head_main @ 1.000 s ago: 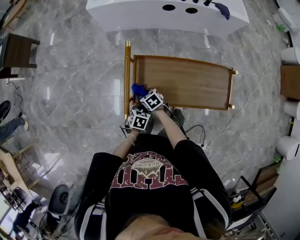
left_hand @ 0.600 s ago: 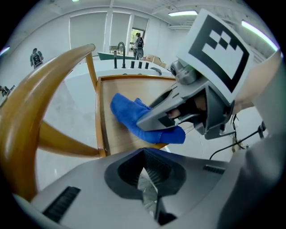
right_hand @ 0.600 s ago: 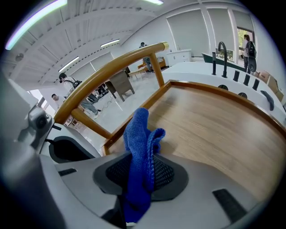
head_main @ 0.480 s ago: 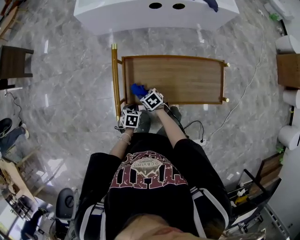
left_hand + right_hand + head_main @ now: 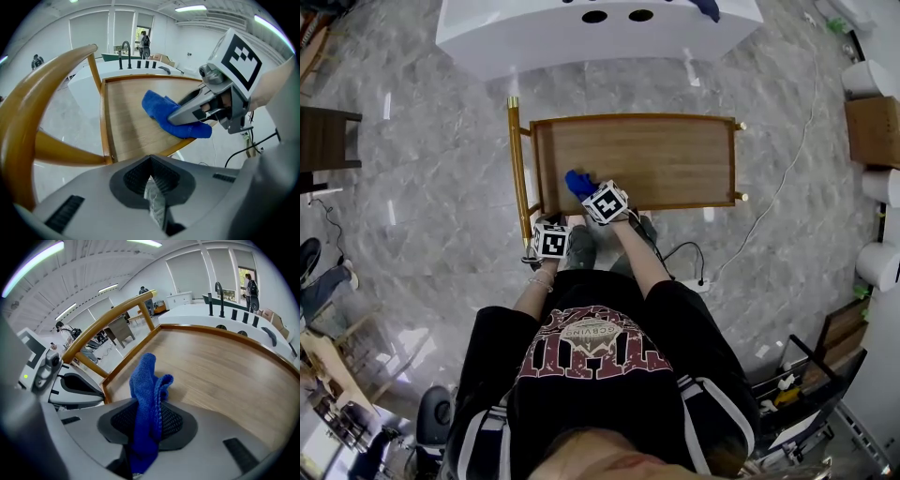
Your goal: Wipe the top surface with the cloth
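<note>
The wooden cart top (image 5: 666, 155) lies in front of me. A blue cloth (image 5: 577, 182) rests on it near the front left corner, and my right gripper (image 5: 592, 190) is shut on it. In the right gripper view the cloth (image 5: 149, 385) stands bunched between the jaws of the right gripper (image 5: 149, 405), its free end on the wood (image 5: 220, 366). My left gripper (image 5: 551, 231) is off the cart's front edge, below the corner; the left gripper (image 5: 150, 163) is shut, with a pale scrap in the seam. From there I see the cloth (image 5: 161, 110) under the right gripper (image 5: 201, 108).
The cart has a raised wooden rim (image 5: 536, 169) and a brass-coloured handle bar (image 5: 517, 169) at its left end. A white counter (image 5: 581, 28) stands beyond it. A cable (image 5: 698, 258) trails on the marble floor by my feet. Furniture stands along the right wall (image 5: 872, 131).
The right gripper has slid the blue cloth to the right, away from the cart's left rim. The left gripper has kept its place at the front left corner.
</note>
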`<state>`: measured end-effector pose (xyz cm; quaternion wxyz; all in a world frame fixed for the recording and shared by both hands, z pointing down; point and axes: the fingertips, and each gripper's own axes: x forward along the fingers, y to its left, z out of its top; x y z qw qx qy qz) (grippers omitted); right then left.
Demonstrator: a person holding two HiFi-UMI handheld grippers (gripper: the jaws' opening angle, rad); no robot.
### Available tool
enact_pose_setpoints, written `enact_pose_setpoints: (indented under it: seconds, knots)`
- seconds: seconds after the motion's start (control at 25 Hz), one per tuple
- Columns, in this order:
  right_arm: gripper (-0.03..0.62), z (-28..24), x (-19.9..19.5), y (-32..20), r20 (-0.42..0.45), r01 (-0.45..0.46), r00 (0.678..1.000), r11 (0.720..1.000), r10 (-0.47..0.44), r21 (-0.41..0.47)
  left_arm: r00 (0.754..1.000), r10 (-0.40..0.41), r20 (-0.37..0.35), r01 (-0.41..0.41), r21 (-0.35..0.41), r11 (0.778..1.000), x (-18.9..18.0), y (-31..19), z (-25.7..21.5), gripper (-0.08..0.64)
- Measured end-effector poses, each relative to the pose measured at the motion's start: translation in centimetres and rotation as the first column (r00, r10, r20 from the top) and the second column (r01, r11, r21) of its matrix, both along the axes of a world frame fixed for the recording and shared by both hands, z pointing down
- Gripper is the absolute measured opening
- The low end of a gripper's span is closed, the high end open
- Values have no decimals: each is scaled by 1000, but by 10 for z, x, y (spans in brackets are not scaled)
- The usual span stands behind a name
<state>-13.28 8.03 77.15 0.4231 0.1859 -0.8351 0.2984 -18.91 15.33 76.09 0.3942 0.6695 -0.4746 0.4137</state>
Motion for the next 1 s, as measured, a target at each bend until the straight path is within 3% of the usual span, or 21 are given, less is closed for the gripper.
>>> enact_pose_setpoints:
  seconds: [0.28, 0.44, 0.64, 1.0]
  knots:
    - [112, -2, 27, -5, 6, -25, 1000, 1000, 25, -6, 999, -31, -11, 31, -9, 999, 1, 0, -2, 48]
    - [112, -1, 36, -4, -6, -10, 1000, 1000, 10, 4, 1000, -2, 12, 2, 17, 1000, 0, 1, 0, 48]
    - [112, -2, 64, -11, 3, -15, 1000, 1000, 15, -11, 999, -44, 9, 44, 11, 999, -1, 0, 0, 48]
    - [112, -5, 73, -12, 38, 14, 999, 1000, -14, 3, 997, -68, 34, 68, 9, 998, 4, 2, -1, 48]
